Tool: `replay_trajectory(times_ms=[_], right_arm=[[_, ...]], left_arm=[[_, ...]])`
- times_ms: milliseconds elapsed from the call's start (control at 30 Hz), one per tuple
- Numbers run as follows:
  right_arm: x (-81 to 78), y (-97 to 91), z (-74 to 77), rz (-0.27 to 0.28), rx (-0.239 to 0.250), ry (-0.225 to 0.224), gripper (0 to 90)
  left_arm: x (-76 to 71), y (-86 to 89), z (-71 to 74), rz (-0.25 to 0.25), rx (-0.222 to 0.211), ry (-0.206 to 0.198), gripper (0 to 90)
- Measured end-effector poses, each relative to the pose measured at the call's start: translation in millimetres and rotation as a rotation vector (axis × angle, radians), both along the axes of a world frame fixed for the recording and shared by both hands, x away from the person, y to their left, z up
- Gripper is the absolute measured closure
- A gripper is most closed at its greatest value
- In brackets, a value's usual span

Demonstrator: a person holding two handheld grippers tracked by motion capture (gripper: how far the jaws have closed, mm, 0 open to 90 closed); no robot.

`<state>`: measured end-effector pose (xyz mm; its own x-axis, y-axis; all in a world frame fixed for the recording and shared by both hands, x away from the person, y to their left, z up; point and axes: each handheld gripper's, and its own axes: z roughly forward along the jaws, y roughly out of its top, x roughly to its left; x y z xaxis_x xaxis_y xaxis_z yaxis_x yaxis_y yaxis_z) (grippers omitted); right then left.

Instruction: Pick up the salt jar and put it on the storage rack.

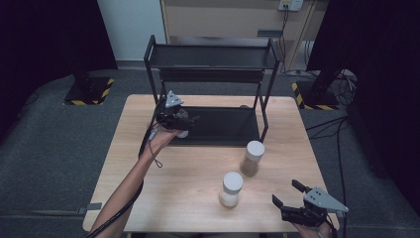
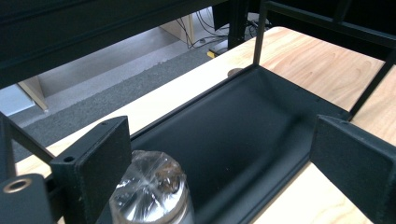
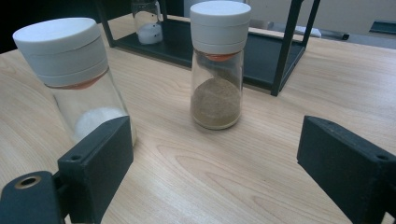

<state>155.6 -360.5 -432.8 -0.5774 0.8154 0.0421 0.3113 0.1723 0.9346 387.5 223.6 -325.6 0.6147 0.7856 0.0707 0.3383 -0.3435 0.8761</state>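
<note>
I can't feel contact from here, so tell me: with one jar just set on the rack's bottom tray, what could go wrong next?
1. The left gripper is open, but the placed jar sits right beside one of its fingers; a sideways pull-out could tip it.
2. That jar stands near the tray's front rim, so a nudge might push it off.
3. The right gripper is open near the white-powder jar; a hasty reach could knock it into the brown-powder jar.

No legible text or labels anywhere.
</note>
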Motion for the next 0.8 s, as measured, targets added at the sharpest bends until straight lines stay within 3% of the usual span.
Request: replay_trajectory(times_ms=[200, 500, 733, 800], right_arm=[[0.4, 0.3, 0.2, 0.004, -0.002, 0.001, 10.6], [0.6, 1.6, 0.8, 0.01, -0.011, -0.002, 10.7], [0.8, 1.9, 0.8, 0.01, -0.013, -0.003, 10.8], [0.9, 2.3, 1.0, 0.011, -0.014, -0.001, 10.8]], left_arm=[[-22.8, 17.0, 9.7, -0.025, -0.005, -0.023, 5.0], [-50.9, 37.0, 18.8, -0.022, 0.009, -0.055, 5.3], [-75.7, 62.0, 11.4, -0.016, -0.024, -0.039, 5.4], [-75.7, 62.0, 11.4, -0.016, -0.024, -0.039, 5.5]])
